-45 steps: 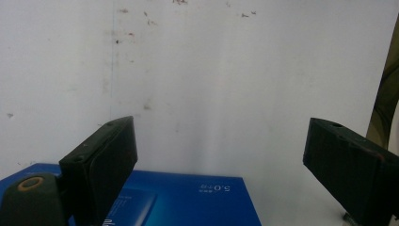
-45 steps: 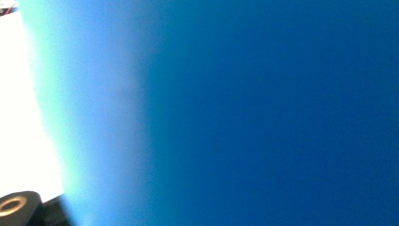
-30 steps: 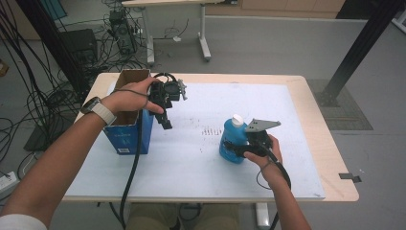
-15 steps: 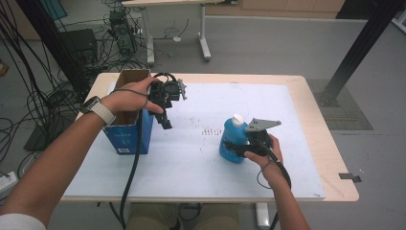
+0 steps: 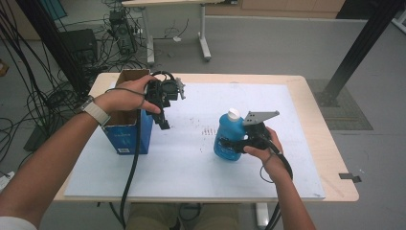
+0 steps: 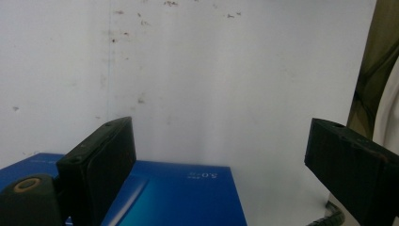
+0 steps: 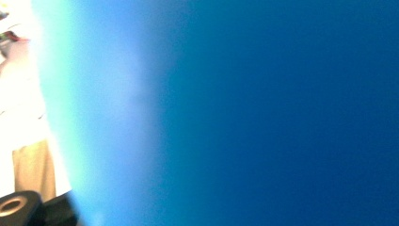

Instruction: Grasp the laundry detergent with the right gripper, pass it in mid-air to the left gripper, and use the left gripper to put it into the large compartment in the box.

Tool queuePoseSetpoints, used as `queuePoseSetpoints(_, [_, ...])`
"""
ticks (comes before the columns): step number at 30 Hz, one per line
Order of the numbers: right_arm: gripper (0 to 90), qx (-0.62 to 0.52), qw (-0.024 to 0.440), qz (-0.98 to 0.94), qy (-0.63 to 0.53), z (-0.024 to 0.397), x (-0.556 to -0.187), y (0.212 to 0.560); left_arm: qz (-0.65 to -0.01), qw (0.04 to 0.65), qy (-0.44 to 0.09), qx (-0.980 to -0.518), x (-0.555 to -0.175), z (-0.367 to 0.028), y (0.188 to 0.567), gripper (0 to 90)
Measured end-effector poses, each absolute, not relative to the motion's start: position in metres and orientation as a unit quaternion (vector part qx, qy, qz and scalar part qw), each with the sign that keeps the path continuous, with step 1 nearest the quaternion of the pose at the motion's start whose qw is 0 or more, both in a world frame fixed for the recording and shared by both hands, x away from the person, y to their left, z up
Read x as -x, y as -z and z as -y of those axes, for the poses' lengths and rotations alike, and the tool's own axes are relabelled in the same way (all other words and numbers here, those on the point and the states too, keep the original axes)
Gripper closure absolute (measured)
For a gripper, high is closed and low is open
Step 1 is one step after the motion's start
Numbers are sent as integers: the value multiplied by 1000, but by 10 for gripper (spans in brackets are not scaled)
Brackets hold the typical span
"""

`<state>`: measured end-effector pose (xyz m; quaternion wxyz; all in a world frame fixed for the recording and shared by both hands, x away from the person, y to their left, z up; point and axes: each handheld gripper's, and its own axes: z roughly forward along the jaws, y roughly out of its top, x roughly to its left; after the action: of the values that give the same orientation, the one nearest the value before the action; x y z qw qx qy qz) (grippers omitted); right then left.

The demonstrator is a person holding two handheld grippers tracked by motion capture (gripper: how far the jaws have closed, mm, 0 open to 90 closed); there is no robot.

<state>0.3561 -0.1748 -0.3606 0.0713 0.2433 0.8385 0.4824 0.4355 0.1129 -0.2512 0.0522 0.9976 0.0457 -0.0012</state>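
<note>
bottle: blue bottle point(image 5: 229, 138) with a white cap point(image 5: 233, 113), standing upright on the white mat point(image 5: 191, 158), right of the middle and well apart from the box. In the right gripper view its blue side point(image 7: 282, 113) sits right up against the lens.

right gripper: the right gripper point(image 5: 228, 144) has its jaws clamped on the lower half of the bottle, coming in from the side. Looks like a solid hold, though the pads themselves are hidden behind the bottle.

left gripper: the left gripper point(image 5: 164, 125) hangs just off the box's near right corner, pointing down, jaws spread wide with nothing between them. The left gripper view shows bare mat through the gap and the box's blue side point(image 6: 179, 197) below.

box: blue cardboard box point(image 5: 128, 136), top open, at the left edge of the mat.

step in hand: my guess is lifting the bottle to carry it over to the box.

doing it well: keep the bottle upright, since the grip sits low and the top could tip. Lift well clear of the box rim before moving across.

watch out: the left gripper is parked right by the opening, so move it aside or use it to steady the box.
</note>
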Motion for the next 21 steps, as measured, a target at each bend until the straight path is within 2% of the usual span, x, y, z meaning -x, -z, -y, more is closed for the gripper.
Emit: queuePoseSetpoints(21, [431,-165,28,-863,-477,149,-368,332,-33,44,-7,-998,-409,-106,216,92])
